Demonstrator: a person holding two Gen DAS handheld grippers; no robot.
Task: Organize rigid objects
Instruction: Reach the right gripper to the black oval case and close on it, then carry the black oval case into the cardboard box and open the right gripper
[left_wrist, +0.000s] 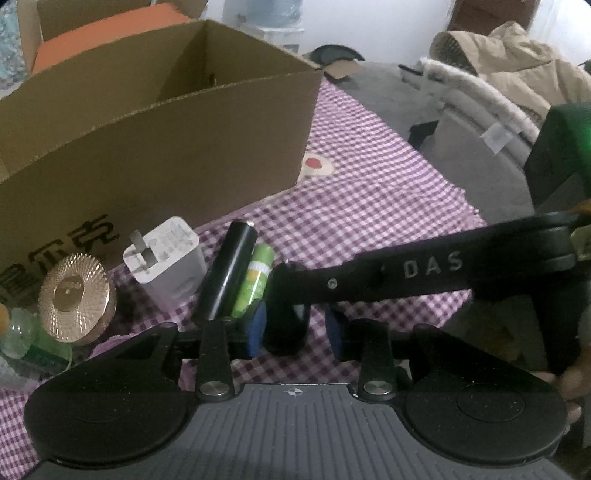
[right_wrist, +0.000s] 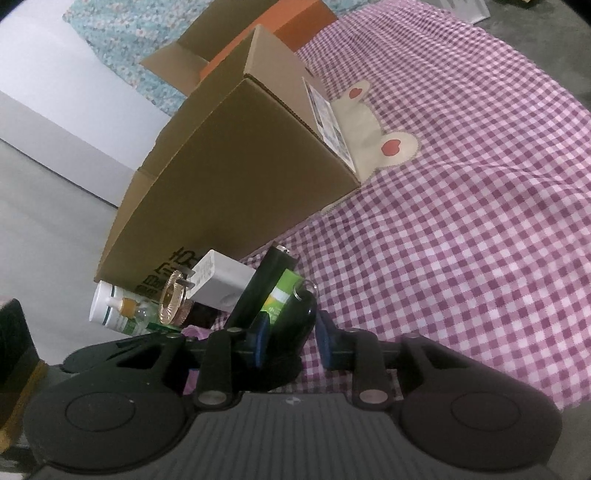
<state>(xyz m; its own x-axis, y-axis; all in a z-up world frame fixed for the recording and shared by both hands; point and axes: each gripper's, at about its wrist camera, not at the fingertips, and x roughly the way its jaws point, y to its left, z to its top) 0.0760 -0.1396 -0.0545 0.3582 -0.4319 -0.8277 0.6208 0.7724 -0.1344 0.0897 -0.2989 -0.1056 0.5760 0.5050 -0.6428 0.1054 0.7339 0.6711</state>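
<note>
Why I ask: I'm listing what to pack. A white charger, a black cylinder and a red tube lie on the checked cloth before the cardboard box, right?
No: the tube is green, not red. The left wrist view shows it beside the black cylinder and white charger on the checked cloth before the cardboard box.

We're seeing a cardboard box (left_wrist: 155, 147) sitting on the checked cloth (left_wrist: 369, 206). In front of it, left to right, are lying a round lidded jar (left_wrist: 74, 295), a charger plug (left_wrist: 166, 254), a cylinder (left_wrist: 227, 269) and a tube (left_wrist: 255, 280) touching it.
</note>
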